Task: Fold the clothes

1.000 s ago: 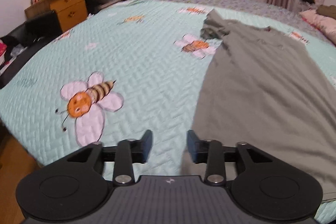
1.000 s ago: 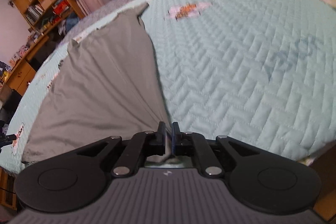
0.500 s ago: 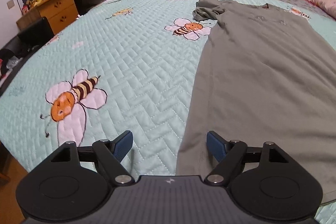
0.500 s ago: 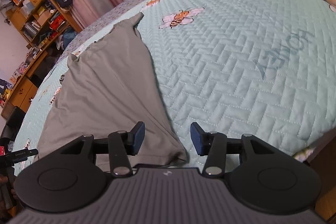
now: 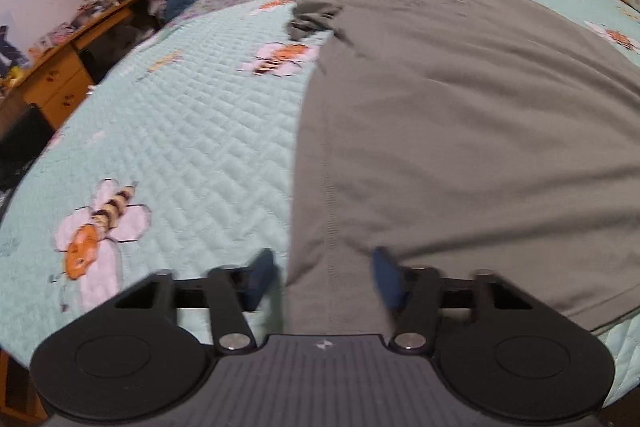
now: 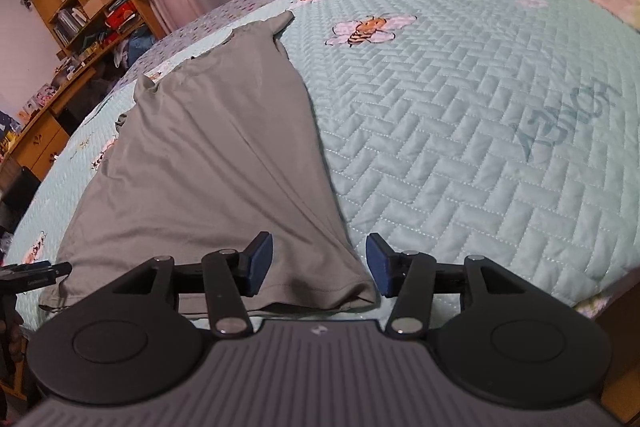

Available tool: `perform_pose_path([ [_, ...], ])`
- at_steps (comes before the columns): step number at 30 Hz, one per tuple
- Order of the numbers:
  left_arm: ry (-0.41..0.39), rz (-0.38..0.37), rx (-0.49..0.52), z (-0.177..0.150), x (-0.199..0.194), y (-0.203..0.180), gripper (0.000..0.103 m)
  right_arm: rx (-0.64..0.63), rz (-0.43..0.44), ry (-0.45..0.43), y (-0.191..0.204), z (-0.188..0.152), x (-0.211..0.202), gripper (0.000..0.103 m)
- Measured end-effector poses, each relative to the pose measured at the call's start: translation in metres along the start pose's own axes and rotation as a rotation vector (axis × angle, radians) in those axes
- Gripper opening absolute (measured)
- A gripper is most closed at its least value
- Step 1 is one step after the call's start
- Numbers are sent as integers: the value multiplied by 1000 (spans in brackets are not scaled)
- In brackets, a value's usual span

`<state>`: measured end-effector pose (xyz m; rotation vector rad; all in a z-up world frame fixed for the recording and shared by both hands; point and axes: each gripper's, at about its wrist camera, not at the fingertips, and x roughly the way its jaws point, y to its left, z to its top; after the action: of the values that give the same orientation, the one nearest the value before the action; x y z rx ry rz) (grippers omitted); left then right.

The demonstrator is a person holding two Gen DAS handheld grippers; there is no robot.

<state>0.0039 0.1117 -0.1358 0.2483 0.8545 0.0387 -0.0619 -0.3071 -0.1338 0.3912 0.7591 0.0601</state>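
Grey T-shirt (image 5: 460, 115) lies flat on the bee quilt (image 5: 192, 131); left gripper (image 5: 323, 277) closing and right gripper (image 6: 319, 265) spread, each straddling 1 hem corner unpinched: seat deeper, clamp both layers.

A plain grey T-shirt (image 5: 460, 131) lies spread flat on a pale green quilted bedspread (image 5: 192, 131), filling the right half of the left wrist view and the left half of the right wrist view (image 6: 208, 163). Its hem runs along the bottom of both frames, collar toward the top. One sleeve is bunched at upper centre; a stitched seam runs down its left side.
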Motion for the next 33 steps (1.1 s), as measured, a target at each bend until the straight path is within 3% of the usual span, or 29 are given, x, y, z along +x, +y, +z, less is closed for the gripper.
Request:
perform_pose_path([
  [1,5,8,15,1,0,-3,4,-22,-10,-6,2,1,-1,54],
  [3,21,98,31,3,-1,-1,5,-96,-41,-32,11,4,-2,54],
  [6,52,252,-38,1,0,23,2,-237,-40,-98,35,12,-3,54],
  [7,69,272,-70,-1,0,36,2,-277,-28,-114,43,16,0,54],
  [9,86,230,-154,-7,-4,59,5,-330,0,-122,61,27,15,54],
  [11,79,241,-205,-11,-14,72,12,-344,12,-107,78,39,41,54],
  [13,55,248,-251,-12,-27,81,16,-292,-30,-70,92,47,76,54],
  [15,31,207,-300,-9,-39,86,22,-283,-57,-27,114,47,111,55],
  [16,20,192,-320,-7,-44,87,35,-325,-52,-3,131,40,127,55],
  [17,9,185,-329,-4,-49,88,49,-389,-16,29,155,27,141,58],
  [21,-43,188,-317,9,-62,81,51,-682,283,94,251,-29,136,57],
  [24,-77,144,-279,16,-66,74,53,-784,435,155,279,-47,120,55],
  [27,-109,84,-224,22,-65,60,63,-602,457,117,248,-16,112,53],
  [30,-131,18,-151,36,-55,35,67,-365,274,-18,191,33,114,55],
  [33,-156,-64,-81,53,-33,7,73,-179,130,-41,141,63,124,55],
])
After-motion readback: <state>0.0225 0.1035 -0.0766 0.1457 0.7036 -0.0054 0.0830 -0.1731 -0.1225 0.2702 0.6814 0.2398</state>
